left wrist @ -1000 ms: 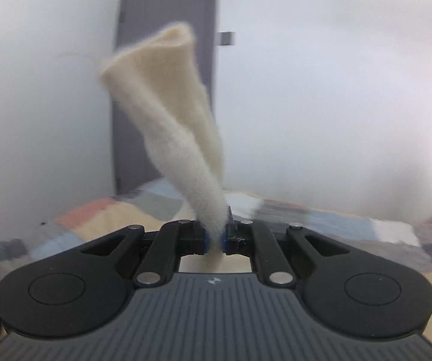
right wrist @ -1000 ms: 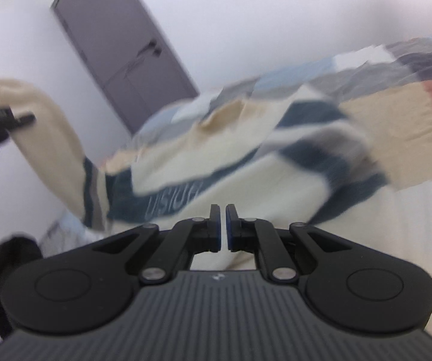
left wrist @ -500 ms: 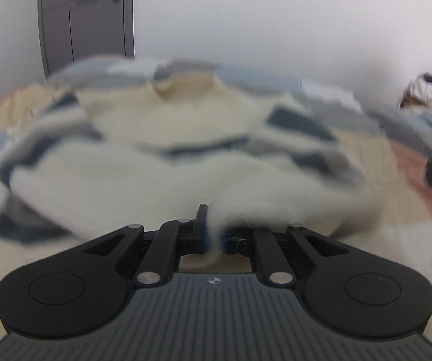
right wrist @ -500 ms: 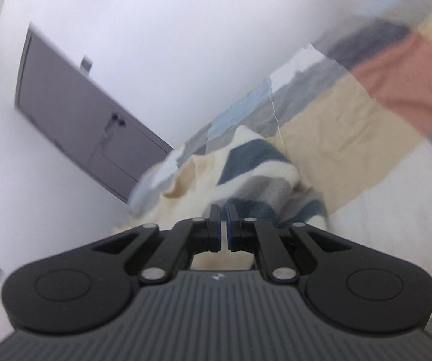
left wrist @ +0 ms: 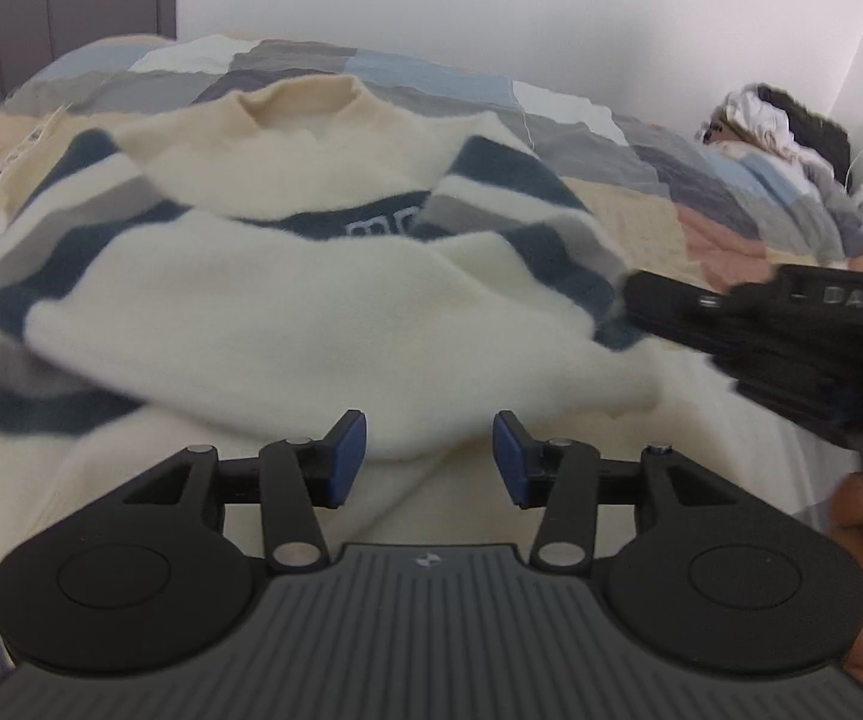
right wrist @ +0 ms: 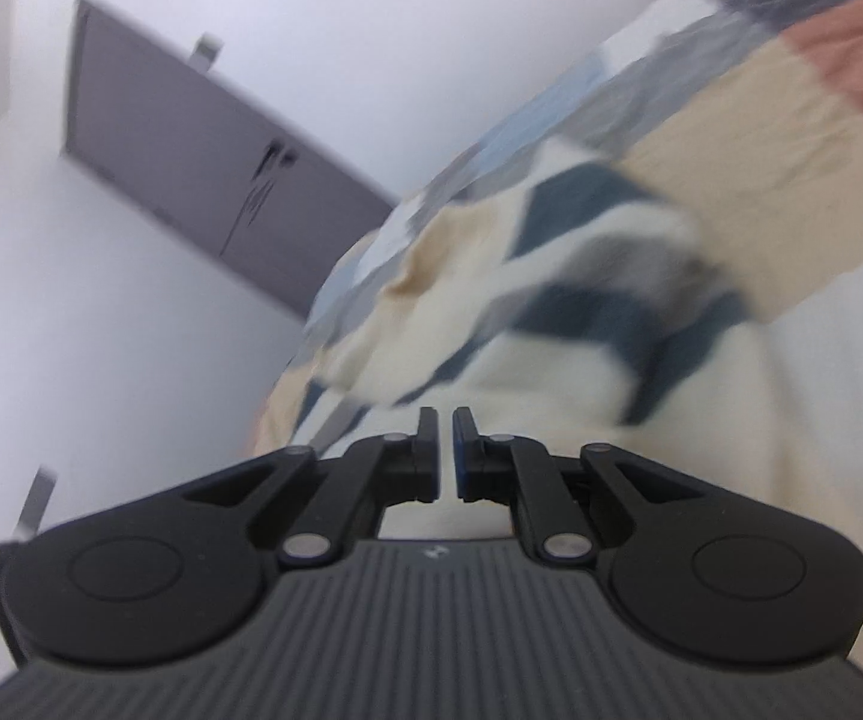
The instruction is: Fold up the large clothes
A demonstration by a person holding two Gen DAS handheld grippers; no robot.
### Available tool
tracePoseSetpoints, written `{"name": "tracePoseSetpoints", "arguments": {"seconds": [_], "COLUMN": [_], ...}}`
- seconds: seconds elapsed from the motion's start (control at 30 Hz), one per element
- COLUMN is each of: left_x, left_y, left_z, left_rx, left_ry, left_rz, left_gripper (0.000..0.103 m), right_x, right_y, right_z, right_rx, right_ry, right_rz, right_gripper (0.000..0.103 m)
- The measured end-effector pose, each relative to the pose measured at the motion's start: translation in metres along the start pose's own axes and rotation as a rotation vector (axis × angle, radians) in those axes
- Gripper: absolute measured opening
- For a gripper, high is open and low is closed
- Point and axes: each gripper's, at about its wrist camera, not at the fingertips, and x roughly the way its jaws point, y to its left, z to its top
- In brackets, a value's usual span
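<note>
Both grippers hold nothing: your left gripper [left wrist: 429, 457] is spread wide just off the sweater's [left wrist: 287, 300] near fold, your right gripper [right wrist: 444, 450] nearly pressed together, no cloth between. Sweater lies flat on the patchwork bedspread [left wrist: 641, 192], sleeve laid across the chest, likely mid-fold. Collar [left wrist: 302, 99] points away toward the wall; long axis runs near-to-far.

Sweater [left wrist: 287, 300] covers most of the bed [left wrist: 641, 210]; bare quilt shows to its right. The right tool [left wrist: 791, 330] reaches in there, touching the sweater's edge. Clothes pile [left wrist: 773, 120] crowds the far right corner.
</note>
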Motion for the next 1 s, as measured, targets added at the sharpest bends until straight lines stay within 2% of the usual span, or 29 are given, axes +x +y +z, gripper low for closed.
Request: {"name": "tracePoseSetpoints", "arguments": {"seconds": [0.03,0.07,0.1,0.23,0.27,0.33,0.43,0.5,0.57,0.6,0.7,0.87,1.0], "left_x": [-0.006,-0.012,-0.018,-0.03,-0.028,-0.024,-0.014,-0.006,0.006,0.011,0.014,0.009,0.013], "left_y": [0.006,0.012,0.018,0.048,0.051,0.053,0.062,0.065,0.069,0.074,0.087,0.107,0.119], "left_z": [-0.002,-0.005,-0.009,-0.025,-0.027,-0.031,-0.035,-0.037,-0.041,-0.044,-0.049,-0.045,-0.048], "left_rx": [-0.04,-0.075,-0.114,-0.317,-0.33,-0.323,-0.333,-0.292,-0.238,-0.245,-0.29,-0.377,-0.411], "left_ry": [-0.001,-0.004,-0.014,-0.037,-0.038,-0.042,-0.054,-0.06,-0.061,-0.056,-0.05,-0.039,-0.05], "left_rz": [-0.011,-0.021,-0.019,-0.031,-0.039,0.017,0.048,0.11,0.193,0.202,0.16,0.092,0.051], "left_gripper": [0.054,0.054,0.054,0.053,0.053,0.053,0.053,0.053,0.053,0.053,0.053,0.053,0.052], "right_x": [0.002,0.002,0.001,-0.007,-0.008,-0.008,-0.002,0.006,0.008,0.01,0.019,0.036,0.044], "right_y": [0.006,0.011,0.016,0.024,0.024,0.019,0.009,0.006,0.005,0.006,0.003,-0.021,-0.035], "right_z": [-0.002,-0.005,-0.006,-0.006,-0.006,-0.006,-0.011,-0.016,-0.018,-0.017,-0.013,-0.007,-0.019], "right_rx": [-0.019,-0.038,-0.062,-0.137,-0.141,-0.131,-0.062,-0.034,-0.049,-0.077,-0.161,-0.094,-0.053], "right_ry": [0.002,-0.004,-0.014,-0.01,-0.012,-0.004,0.025,0.03,-0.006,-0.024,-0.045,0.002,0.049], "right_rz": [0.004,0.001,-0.01,-0.06,-0.078,-0.112,-0.129,-0.167,-0.228,-0.258,-0.323,-0.338,-0.323], "right_gripper": [0.036,0.058,0.063,0.063,0.063,0.063,0.064,0.065,0.065,0.065,0.065,0.065,0.064]}}
